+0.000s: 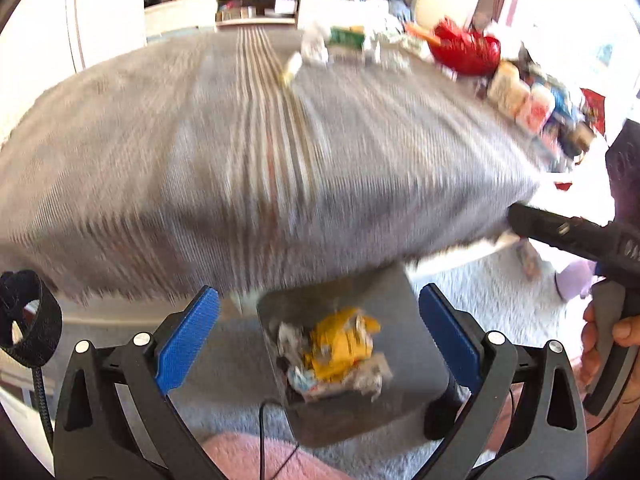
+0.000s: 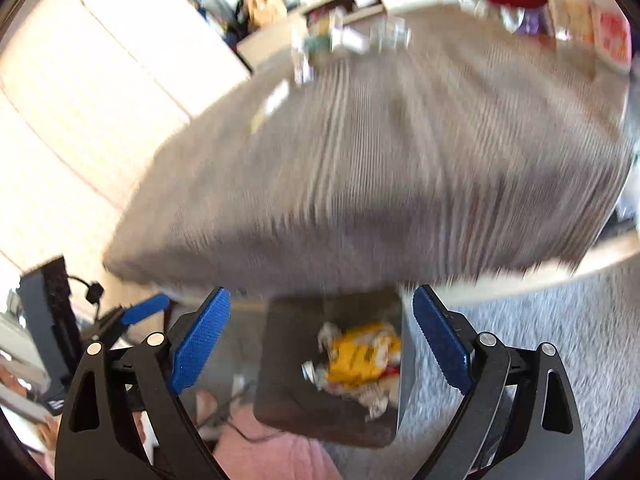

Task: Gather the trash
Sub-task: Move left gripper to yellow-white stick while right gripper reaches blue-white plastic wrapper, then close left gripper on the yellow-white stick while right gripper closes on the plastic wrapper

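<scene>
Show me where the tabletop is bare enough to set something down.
The grey striped cloth lies bare from its near edge, above the bin, to the far wrappers. It is crowded along the far edge and the right side, around the red bag and the cartons.

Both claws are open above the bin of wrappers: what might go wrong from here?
1. More trash lies at the table's far edge among a red bag and jars; a reach could knock those over.
2. The two claws hang close together over the bin; they could collide.
</scene>
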### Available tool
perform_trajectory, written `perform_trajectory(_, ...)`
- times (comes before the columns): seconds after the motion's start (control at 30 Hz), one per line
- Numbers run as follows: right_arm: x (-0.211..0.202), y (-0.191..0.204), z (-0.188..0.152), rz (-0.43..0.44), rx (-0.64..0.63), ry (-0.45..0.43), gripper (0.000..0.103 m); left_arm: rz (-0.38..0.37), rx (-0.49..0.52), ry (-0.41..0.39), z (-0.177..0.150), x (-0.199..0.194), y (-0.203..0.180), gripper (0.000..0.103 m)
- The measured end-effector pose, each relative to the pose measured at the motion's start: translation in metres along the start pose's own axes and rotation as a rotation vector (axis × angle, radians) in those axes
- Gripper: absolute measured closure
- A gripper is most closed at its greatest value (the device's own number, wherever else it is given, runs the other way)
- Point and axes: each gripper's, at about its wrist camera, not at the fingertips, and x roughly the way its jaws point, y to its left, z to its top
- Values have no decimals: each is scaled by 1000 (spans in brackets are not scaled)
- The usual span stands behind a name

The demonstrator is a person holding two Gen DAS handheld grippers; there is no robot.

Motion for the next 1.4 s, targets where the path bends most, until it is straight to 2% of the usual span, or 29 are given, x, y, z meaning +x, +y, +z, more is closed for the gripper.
perform_trajectory(0.13, -14, 0, 52, -67, -28, -69, 10, 22, 11, -36, 41, -3, 4, 8)
perform_trajectory(0.27, -11, 0, 98, -148, -86, -87, 10, 37, 36, -62, 79, -2, 4, 8)
perform_trajectory(0.47, 8, -12, 155, -202, -97, -90, 10, 73, 41, -83, 130, 16, 5, 8)
perform_trajectory(0.6, 28, -21, 184, -211, -73, -85, 10, 61, 21, -66, 158, 37, 10, 10)
perform_trajectory(0.7, 45, -26, 200, -217, -67, -71, 11, 50, 18, -45, 174, 54, 10, 18)
perform_trajectory(0.83, 70, -34, 217, -199, -44, -42, 30, 42, 21, -16, 188, 76, 10, 29)
perform_trajectory(0.93, 86, -39, 226, -186, -24, -29, 36, 43, 27, 2, 197, 92, 11, 36)
perform_trajectory(1.0, 94, -40, 231, -171, -16, -28, 37, 41, 29, 9, 202, 102, 11, 39)
perform_trajectory(1.13, 111, -38, 238, -199, -40, -23, 38, 37, 28, 24, 207, 117, 17, 42)
perform_trajectory(1.33, 132, -44, 240, -202, -36, -2, 38, 46, 25, 49, 211, 135, 23, 58)
perform_trajectory(1.4, 137, -46, 240, -202, -35, 4, 38, 42, 28, 56, 211, 141, 22, 60)
